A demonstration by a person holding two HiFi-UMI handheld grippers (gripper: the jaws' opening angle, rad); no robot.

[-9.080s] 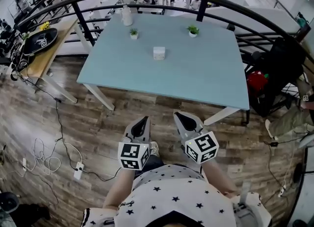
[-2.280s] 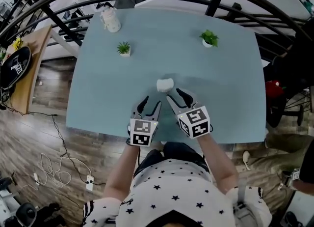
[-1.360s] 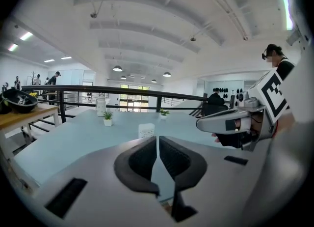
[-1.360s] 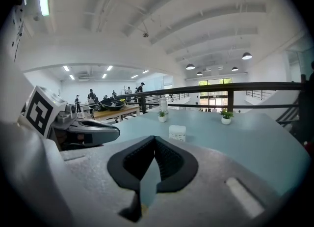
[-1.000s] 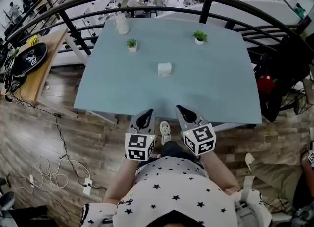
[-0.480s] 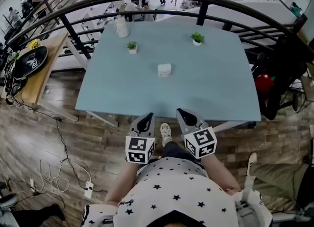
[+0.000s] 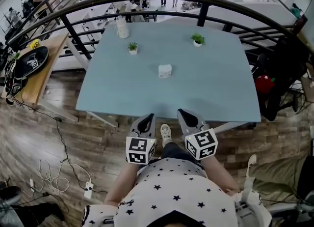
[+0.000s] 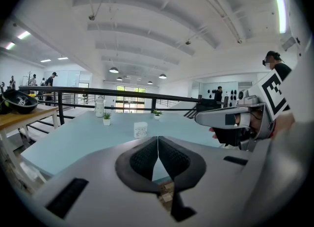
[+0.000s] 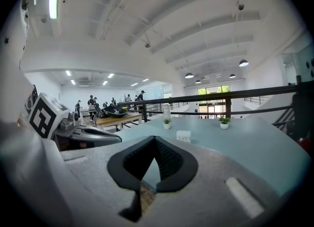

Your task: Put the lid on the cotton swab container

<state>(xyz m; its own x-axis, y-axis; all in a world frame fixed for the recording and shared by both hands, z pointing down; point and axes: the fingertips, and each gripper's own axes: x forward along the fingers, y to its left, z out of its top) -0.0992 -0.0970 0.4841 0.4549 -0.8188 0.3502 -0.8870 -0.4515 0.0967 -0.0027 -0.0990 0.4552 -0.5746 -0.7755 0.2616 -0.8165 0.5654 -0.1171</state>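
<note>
The white cotton swab container (image 7: 165, 70) stands near the middle of the light blue table (image 7: 211, 88), with its lid on top. It also shows small and far off in the left gripper view as the container (image 8: 140, 129) and in the right gripper view as the container (image 9: 183, 135). My left gripper (image 7: 145, 121) and right gripper (image 7: 185, 117) hang side by side off the table's near edge, close to my body. Both are shut with nothing between the jaws. The left gripper (image 8: 158, 139) and right gripper (image 9: 155, 140) show their tips pressed together.
Two small potted plants (image 7: 132, 47) (image 7: 197, 39) and a white bottle (image 7: 121, 27) stand at the table's far side. A black curved railing (image 7: 73, 24) runs behind it. A wooden side table with a black bowl (image 7: 30, 61) is at left. Cables (image 7: 59, 172) lie on the wood floor.
The view has barely shifted; both grippers stay shut and held near my body, slightly lower in the head view than a second ago. The container has not moved.
</note>
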